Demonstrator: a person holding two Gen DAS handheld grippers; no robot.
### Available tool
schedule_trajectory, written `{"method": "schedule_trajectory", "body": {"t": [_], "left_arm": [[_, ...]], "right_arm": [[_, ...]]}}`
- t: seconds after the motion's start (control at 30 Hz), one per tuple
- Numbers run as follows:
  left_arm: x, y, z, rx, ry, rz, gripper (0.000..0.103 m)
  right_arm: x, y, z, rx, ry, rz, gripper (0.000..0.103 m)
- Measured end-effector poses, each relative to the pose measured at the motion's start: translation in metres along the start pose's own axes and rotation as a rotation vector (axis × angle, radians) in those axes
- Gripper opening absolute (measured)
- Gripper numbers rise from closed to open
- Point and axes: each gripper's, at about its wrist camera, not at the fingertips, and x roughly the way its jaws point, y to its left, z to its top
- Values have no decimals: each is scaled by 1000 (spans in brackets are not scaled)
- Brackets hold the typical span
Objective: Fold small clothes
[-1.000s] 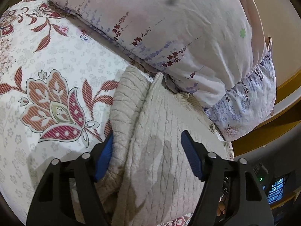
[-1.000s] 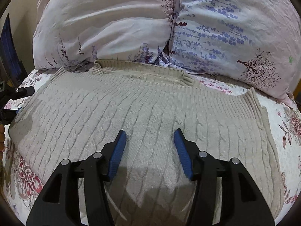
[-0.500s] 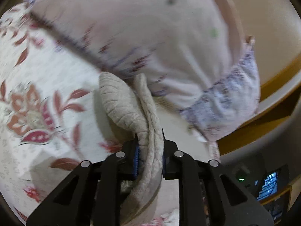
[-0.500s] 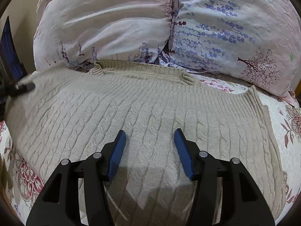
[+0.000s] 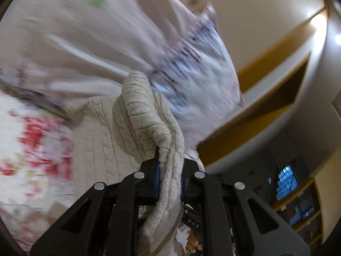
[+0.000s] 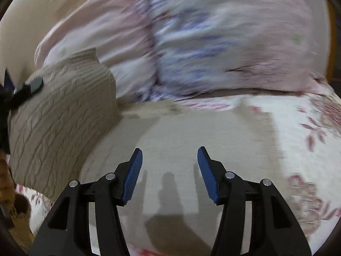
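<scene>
A beige cable-knit sweater lies on the floral bed sheet. In the left wrist view my left gripper pinches a bunched edge of the sweater between its blue pads, with the jaws still closing on the knit. That edge hangs lifted off the bed. The right wrist view shows the raised side standing up at the left, with the left gripper on it. My right gripper hovers open above the flat part of the sweater, nothing between its fingers.
Two large floral pillows lean against the wall behind the sweater. A wooden ledge and a shelf with a lit screen are off the bed's side. A person's hand shows at the far left.
The left gripper closed on the sweater's edge and lifted it up and across, raising that side off the bed. The right gripper shifted over the sweater, still open.
</scene>
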Motion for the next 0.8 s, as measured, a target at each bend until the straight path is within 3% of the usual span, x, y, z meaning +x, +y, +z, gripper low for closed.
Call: {"method": "schedule_trajectory", "body": {"t": [0.13, 0.33, 0.4, 0.47, 0.53, 0.57, 0.6, 0.7, 0.8], "left_arm": [[55, -24, -22, 43, 77, -18, 13], [138, -18, -68, 21, 281, 47, 17], [140, -20, -73, 27, 293, 8, 29], [127, -28, -70, 61, 291, -47, 60], [104, -32, -61, 80, 252, -75, 78], [87, -31, -54, 93, 212, -75, 81], [77, -30, -49, 104, 187, -59, 82], [48, -13, -34, 118, 93, 106, 85], [38, 17, -29, 92, 63, 270, 85]], "right_arm": [[-18, -47, -8, 84, -7, -73, 56], [-28, -84, -18, 174, 5, -99, 56], [-32, -91, -15, 189, -4, -89, 56], [-37, -95, -13, 214, -11, -59, 56], [-40, -100, -10, 257, -10, 4, 56], [-40, -103, -7, 291, 0, 60, 56], [-38, -105, -5, 321, 18, 110, 56], [-21, -107, -1, 413, 108, 250, 56], [-1, -107, 0, 483, 196, 312, 56]]}}
